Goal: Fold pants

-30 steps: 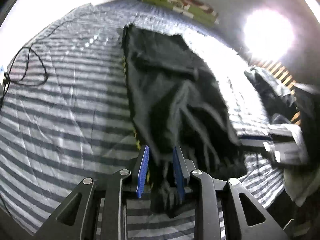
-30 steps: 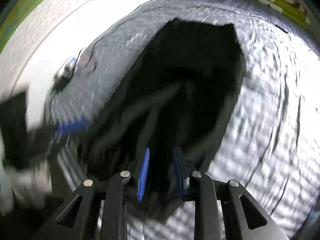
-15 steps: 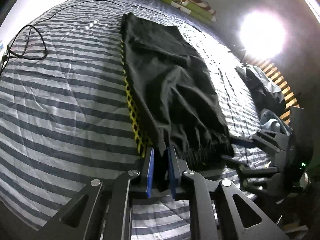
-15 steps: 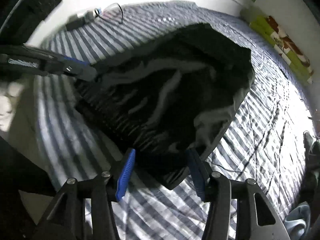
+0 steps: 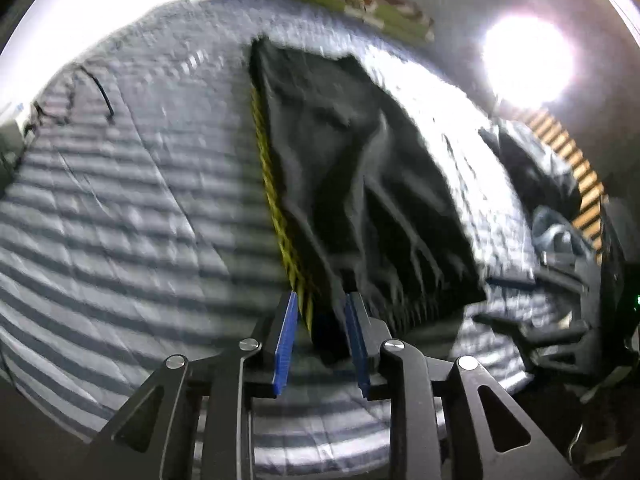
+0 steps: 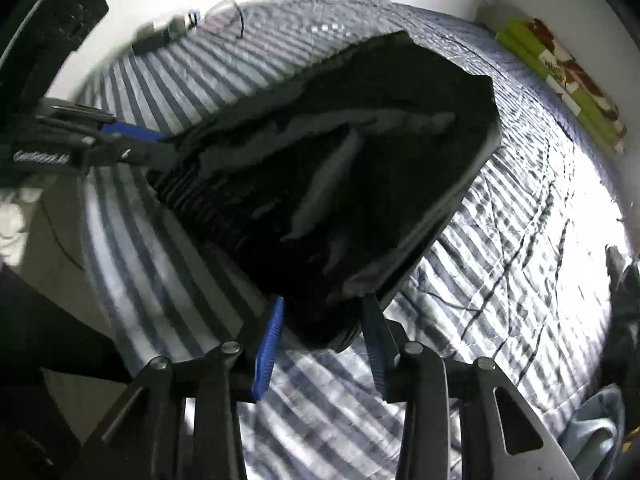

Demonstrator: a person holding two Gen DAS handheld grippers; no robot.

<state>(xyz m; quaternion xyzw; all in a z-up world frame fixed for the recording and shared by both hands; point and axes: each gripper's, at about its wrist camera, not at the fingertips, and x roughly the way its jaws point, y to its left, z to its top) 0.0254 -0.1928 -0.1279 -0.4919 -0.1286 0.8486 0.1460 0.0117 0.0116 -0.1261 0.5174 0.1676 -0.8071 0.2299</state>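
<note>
Lying across the striped bed was little besides the pants: a dark cable curled near the far left edge, a green patterned pillow sat along the head, and a heap of dark clothes lay at the right side beside wooden slats. A bright lamp washed out the upper right of the left view. Nothing lay on top of the pants.

They were black, stretched lengthwise down the middle of the bed, creased in long folds, with a yellow patterned stripe along the left seam. The near end was gathered like a waistband.

The left gripper had its blue fingers part-open on either side of the near corner; whether they pinched the cloth I could not tell. The right gripper had its fingers spread wide around the other near corner, not clamping it.

Both views were motion-blurred, so fabric detail was hard to read. In the right view the left gripper showed only partly, at the frame's left.
</note>
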